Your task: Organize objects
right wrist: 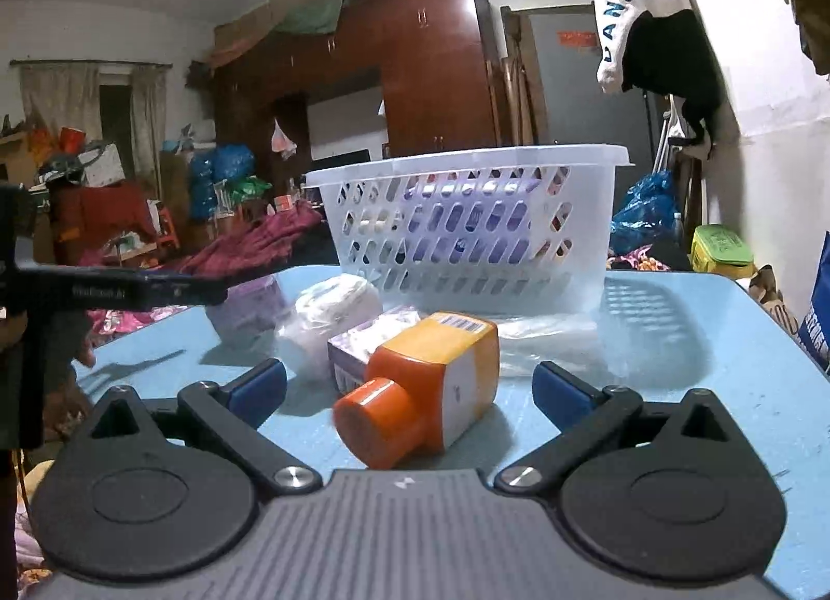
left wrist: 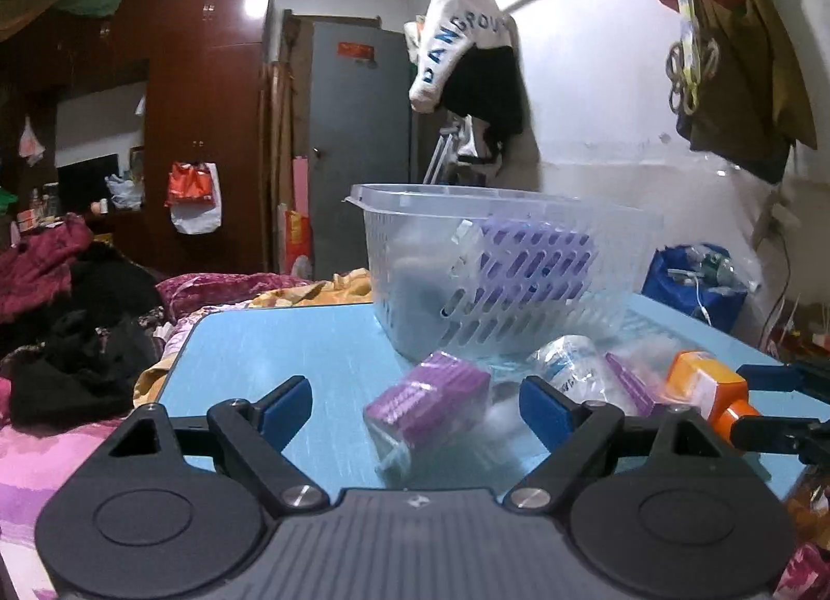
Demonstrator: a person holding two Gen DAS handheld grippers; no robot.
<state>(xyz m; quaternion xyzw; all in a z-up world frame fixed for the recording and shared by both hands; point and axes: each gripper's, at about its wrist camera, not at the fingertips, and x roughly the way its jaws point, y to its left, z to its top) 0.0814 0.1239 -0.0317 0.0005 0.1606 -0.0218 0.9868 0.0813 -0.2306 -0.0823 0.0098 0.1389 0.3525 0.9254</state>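
Observation:
A clear slotted basket (left wrist: 498,257) (right wrist: 467,221) stands on the blue table (left wrist: 290,356) (right wrist: 674,382), with a purple pack (left wrist: 539,257) inside. My left gripper (left wrist: 415,408) is open, its fingers either side of a purple pack in clear wrap (left wrist: 430,403) lying on the table. My right gripper (right wrist: 410,387) is open around an orange bottle with an orange cap (right wrist: 425,387) lying on its side; the bottle also shows in the left wrist view (left wrist: 705,387). A white wrapped roll (right wrist: 332,314) (left wrist: 570,361) and a purple box (right wrist: 358,345) lie between them.
The table sits over a bed piled with clothes (left wrist: 78,330). A blue bag (left wrist: 690,283) lies by the right wall. The left gripper's arm (right wrist: 129,288) reaches in from the left in the right wrist view. A wardrobe (left wrist: 202,122) and a door (left wrist: 358,133) stand behind.

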